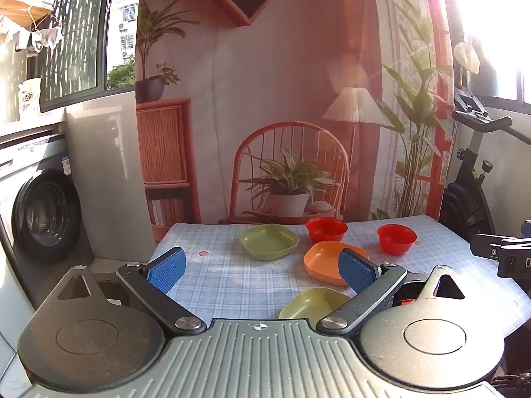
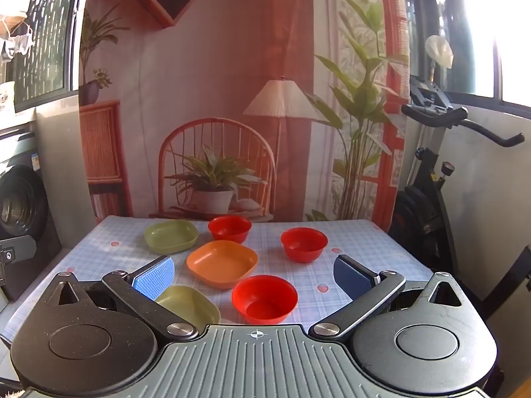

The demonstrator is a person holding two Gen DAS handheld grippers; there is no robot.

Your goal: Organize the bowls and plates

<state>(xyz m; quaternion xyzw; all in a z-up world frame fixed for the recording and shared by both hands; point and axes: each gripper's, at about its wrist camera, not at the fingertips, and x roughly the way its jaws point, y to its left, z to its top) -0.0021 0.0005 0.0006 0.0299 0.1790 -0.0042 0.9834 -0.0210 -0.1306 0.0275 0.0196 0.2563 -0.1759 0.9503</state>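
Blue ribbed pads [image 2: 154,278] of the right gripper [image 2: 254,277] spread wide apart, nothing between them but air. Same on the left gripper [image 1: 262,270]: blue pads [image 1: 166,268] wide apart, grasping nothing. Both hanging above the near edge of the table with the pale blue checked cloth [image 2: 365,242], not touching any dish.

Right below the right gripper, a round red plastic bowl [image 2: 264,298], nearest of all. Just left of it, a yellow-green square plastic plate [image 2: 189,305], half hidden under the left finger. Behind those, an orange square plastic plate [image 2: 221,263] in the middle. Farther back, a green square plastic plate [image 2: 171,236] on the left, a second red bowl [image 2: 229,228] just beside it, and a third red bowl [image 2: 304,243] off to the right. All six apart from each other, none stacked yet.

Probably best to start by picking one kind and piling it up. For the near red bowl: come down straight, slip one pad inside the rim and one outside, then pinch gently. Thin, light plastic, likely to slide or tip if pushed from the side. Lift it clear before moving over another bowl, then lower it inside softly. Plates better pinched at one edge and kept flat. Good to keep the two grippers from bumping, since they sit close side by side.
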